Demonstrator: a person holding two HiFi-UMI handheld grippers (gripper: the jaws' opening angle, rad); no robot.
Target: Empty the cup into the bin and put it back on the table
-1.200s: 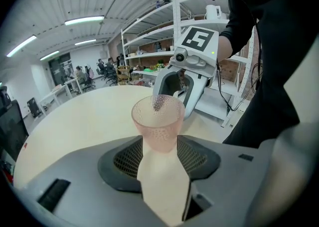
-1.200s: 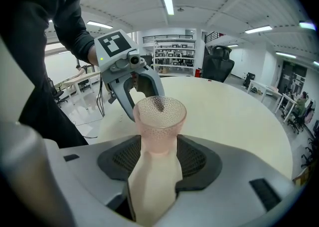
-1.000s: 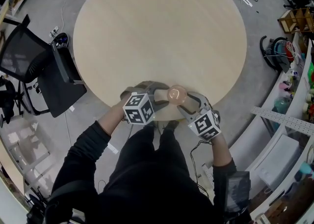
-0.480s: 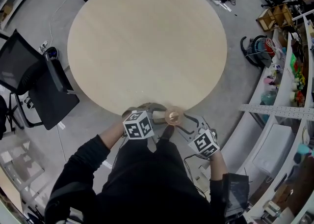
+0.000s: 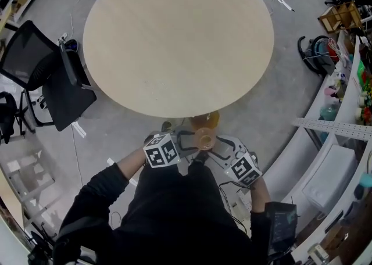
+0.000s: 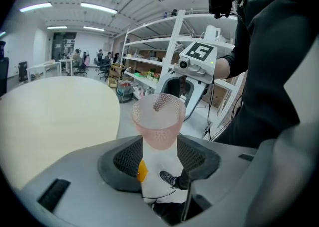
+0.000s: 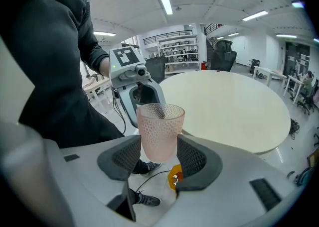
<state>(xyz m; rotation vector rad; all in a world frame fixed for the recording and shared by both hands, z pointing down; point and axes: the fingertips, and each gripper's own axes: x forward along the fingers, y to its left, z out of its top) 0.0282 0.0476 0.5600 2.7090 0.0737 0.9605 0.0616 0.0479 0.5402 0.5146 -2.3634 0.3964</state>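
A pink dimpled cup (image 5: 204,139) hangs upright in the air just off the near edge of the round beige table (image 5: 174,43), over the grey floor. My left gripper (image 5: 194,140) and right gripper (image 5: 214,142) meet at it from opposite sides. In the left gripper view the cup (image 6: 158,121) sits between the pads with its base touching both. The right gripper view shows the cup (image 7: 159,129) pressed between its two pads too. A small dark streak shows inside the cup. An orange object (image 5: 205,121) lies on the floor below the cup; what it is I cannot tell.
A black office chair (image 5: 52,83) stands left of the table. White shelving (image 5: 343,142) with clutter runs along the right. Cables and a vacuum hose (image 5: 317,54) lie on the floor at the right, and the person's shoes are under the cup.
The cup stood at the table's near edge a second ago. Both grippers have carried it off the table and back toward the person, so it now hangs over the floor.
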